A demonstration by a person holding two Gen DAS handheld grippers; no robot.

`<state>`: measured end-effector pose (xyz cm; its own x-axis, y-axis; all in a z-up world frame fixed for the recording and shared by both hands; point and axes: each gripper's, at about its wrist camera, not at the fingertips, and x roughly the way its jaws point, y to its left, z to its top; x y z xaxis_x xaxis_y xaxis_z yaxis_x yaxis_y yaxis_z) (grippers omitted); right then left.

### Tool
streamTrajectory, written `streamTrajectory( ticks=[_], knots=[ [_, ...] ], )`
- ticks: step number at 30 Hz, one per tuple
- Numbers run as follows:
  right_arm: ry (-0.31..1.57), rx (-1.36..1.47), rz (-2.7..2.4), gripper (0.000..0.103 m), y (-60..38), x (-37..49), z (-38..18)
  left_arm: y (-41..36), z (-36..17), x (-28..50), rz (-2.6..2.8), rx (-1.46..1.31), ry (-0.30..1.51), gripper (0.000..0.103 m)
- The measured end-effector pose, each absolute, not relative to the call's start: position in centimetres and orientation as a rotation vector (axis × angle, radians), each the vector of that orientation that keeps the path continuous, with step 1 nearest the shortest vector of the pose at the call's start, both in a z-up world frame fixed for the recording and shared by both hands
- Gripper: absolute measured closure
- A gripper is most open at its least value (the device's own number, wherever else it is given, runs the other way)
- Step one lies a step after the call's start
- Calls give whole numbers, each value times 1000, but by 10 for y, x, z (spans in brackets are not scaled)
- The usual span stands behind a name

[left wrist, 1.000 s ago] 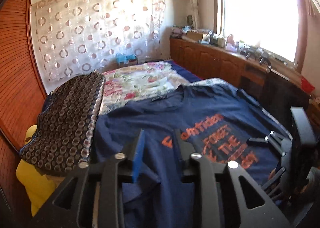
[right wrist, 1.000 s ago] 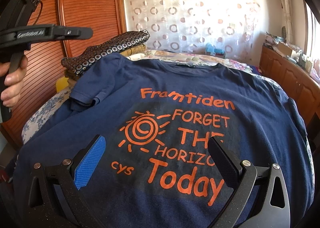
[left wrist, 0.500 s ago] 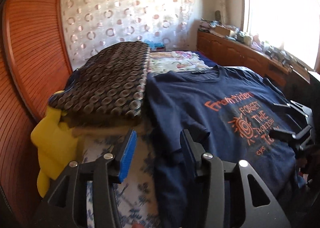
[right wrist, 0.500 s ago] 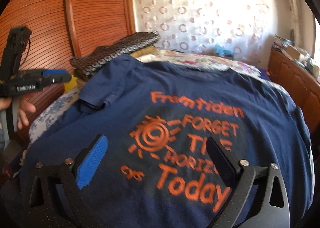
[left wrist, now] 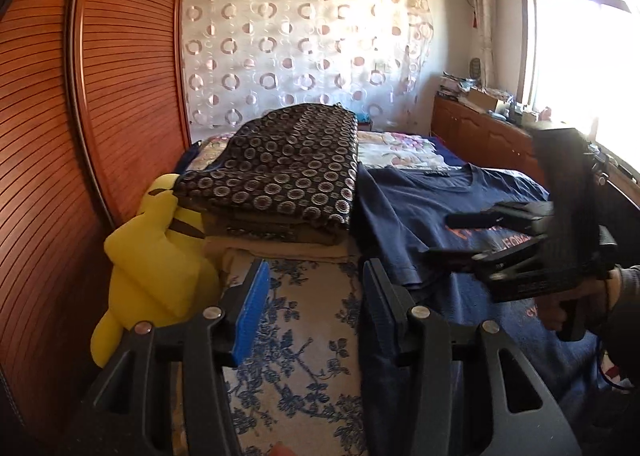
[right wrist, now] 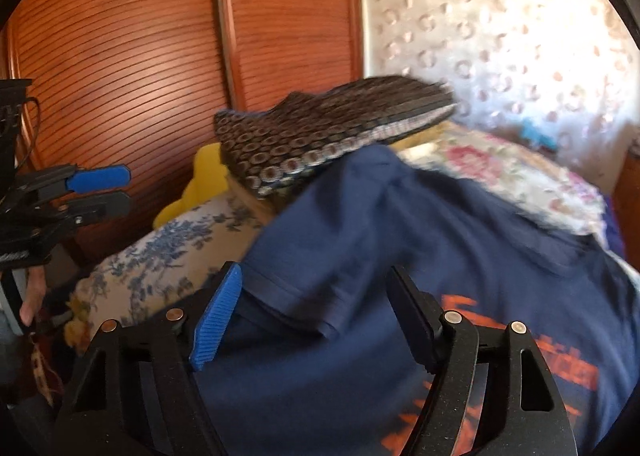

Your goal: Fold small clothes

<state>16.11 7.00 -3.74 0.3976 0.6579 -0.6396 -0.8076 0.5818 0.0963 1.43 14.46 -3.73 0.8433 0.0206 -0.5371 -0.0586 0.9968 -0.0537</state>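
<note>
A navy T-shirt with orange print lies flat on the bed, front up. My left gripper hovers over the floral sheet at the shirt's left edge. Its jaws are opening with nothing between them, and the black finger is near the hem edge. My right gripper hangs over the shirt's left sleeve. Its jaws are closing, with the sleeve below the gap and the pads not pressing on it. Each gripper shows in the other's view: right gripper, left gripper.
A folded stack topped by dark circle-patterned cloth sits beside the shirt's left shoulder. A yellow plush toy leans against the slatted wooden wardrobe doors. The floral bedsheet lies bare at the left. Wooden cabinets line the window side.
My left gripper has moved left, off the shirt's front to the sheet at its edge, and its jaws have widened. My right gripper has swung left from the print to the sleeve, its jaws narrower.
</note>
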Motion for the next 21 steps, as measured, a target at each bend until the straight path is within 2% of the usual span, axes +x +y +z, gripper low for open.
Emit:
streamTrajectory(
  ticks=[4,7,8,9,10,12,21],
  knots=[
    [753,-248,981,32,93,164,-49,149,-40,13,47,-81,564,55],
    [802,-282,996,45,106,164,-60,149,-45,15,40,-89,569,55],
    [812,-297,993,57,109,164,-63,148,-47,16,38,-89,572,55],
    [816,-321,980,78,111,163,-66,146,-49,16,37,-88,576,55],
    [813,-333,973,85,110,163,-67,144,-51,16,37,-87,578,55],
    [801,-308,983,94,104,166,-62,141,-54,17,28,-90,583,55],
    [731,-156,960,98,55,195,-16,123,-62,21,-12,-83,604,55]
  ],
)
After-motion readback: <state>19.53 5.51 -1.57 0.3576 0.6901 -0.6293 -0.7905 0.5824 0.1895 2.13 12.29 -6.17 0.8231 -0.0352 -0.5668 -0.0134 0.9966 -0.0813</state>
